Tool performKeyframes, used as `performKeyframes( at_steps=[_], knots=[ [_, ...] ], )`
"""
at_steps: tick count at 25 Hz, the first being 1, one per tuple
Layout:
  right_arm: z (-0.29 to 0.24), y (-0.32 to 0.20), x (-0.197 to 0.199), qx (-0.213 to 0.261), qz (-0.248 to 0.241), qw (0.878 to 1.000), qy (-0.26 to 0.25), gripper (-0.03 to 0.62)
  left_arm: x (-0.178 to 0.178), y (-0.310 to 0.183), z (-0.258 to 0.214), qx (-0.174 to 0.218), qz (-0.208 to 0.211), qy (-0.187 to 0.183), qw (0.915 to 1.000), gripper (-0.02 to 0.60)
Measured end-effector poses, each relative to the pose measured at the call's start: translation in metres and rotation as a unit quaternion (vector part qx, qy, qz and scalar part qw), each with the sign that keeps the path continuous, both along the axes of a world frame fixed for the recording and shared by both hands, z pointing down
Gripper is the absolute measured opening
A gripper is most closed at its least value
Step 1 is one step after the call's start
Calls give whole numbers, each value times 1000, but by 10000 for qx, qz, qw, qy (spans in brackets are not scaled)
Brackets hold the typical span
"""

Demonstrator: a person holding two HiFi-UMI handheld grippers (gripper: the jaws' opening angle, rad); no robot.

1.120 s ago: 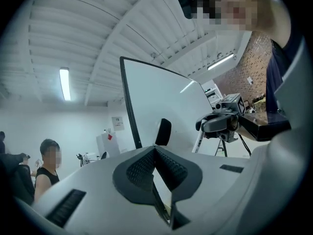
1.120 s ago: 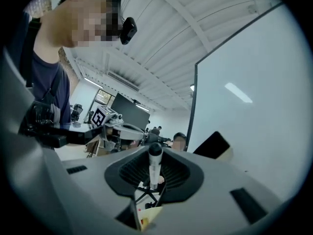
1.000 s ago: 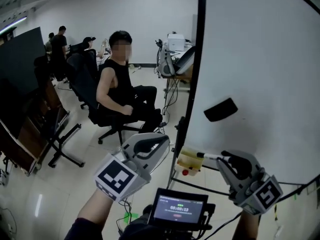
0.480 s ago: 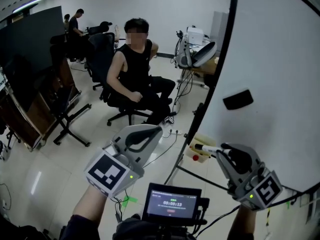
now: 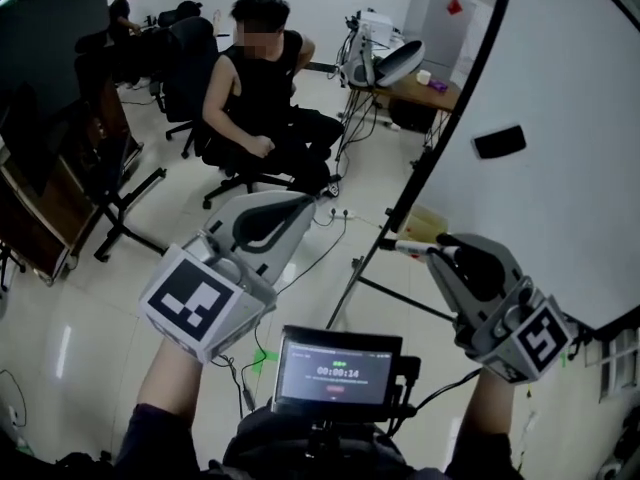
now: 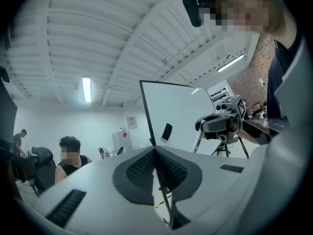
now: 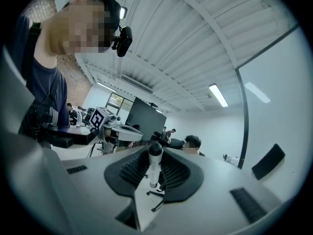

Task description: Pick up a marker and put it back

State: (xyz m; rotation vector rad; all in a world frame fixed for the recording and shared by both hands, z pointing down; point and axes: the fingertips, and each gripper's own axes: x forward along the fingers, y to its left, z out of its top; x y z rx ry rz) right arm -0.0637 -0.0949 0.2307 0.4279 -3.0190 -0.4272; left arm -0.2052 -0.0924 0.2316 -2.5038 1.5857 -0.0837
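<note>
Right gripper point(image 5: 440, 254) is pinching the marker point(image 5: 408, 248) in the head view, holding it level just beside the whiteboard point(image 5: 560, 88); the left gripper point(image 5: 305, 204) is hovering farther from the whiteboard. In the left gripper view, its jaws are pressing together on nothing. In the right gripper view, the marker is showing a white barrel and dark end. It is probably light, stiff and slick, so gripping mid-barrel is looking wisest.

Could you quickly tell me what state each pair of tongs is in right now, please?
Left tongs: closed, empty.
Right tongs: closed on the marker.
</note>
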Motion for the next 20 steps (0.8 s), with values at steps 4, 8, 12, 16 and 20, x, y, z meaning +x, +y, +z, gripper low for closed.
performKeyframes(
  at_steps=[4,8,12,16,20],
  knots=[
    [23,32,-15,-123,327,9993,117,97,-19,23,21,-6,249,152,9996,0],
    [35,47,-10,-285,676,9968,326,97,-18,29,34,-199,551,331,9977,0],
    [31,64,7,-324,1015,9933,444,97,-5,36,35,-210,757,396,9961,0],
    [21,82,42,-279,1349,9899,324,97,23,45,25,-66,869,417,9953,0],
    [19,104,81,-101,1534,9880,164,97,52,60,19,-55,1001,647,9929,0]
  ],
)
